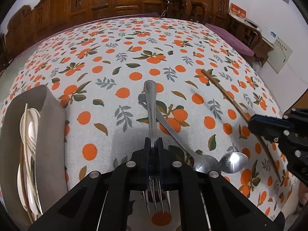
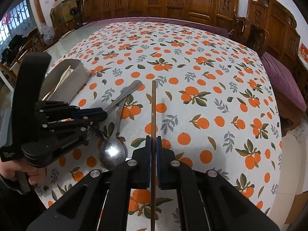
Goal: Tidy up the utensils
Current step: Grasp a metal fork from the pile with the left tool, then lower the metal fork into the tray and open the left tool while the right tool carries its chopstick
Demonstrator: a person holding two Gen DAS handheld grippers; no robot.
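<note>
My left gripper (image 1: 154, 144) is shut on a steel fork (image 1: 151, 105), handle pointing away and tines (image 1: 156, 198) toward the camera. In the right wrist view the left gripper (image 2: 104, 113) sits at the left with the fork handle (image 2: 130, 88) sticking out. My right gripper (image 2: 153, 140) is shut on a brown chopstick (image 2: 153, 105) that runs straight ahead; the left wrist view shows the right gripper (image 1: 256, 123) gripping that chopstick (image 1: 217, 84). Two steel spoons (image 1: 206, 163) (image 1: 233, 162) lie on the cloth between the grippers; one spoon (image 2: 112, 156) shows in the right wrist view.
A grey utensil holder (image 1: 48, 125) (image 2: 77, 73) at the left holds white spoons, pale chopsticks and a fork. An orange-print tablecloth (image 2: 211, 96) covers the table. Carved wooden chairs (image 2: 192, 0) line the far side. A person's hand (image 2: 28, 171) grips the left tool.
</note>
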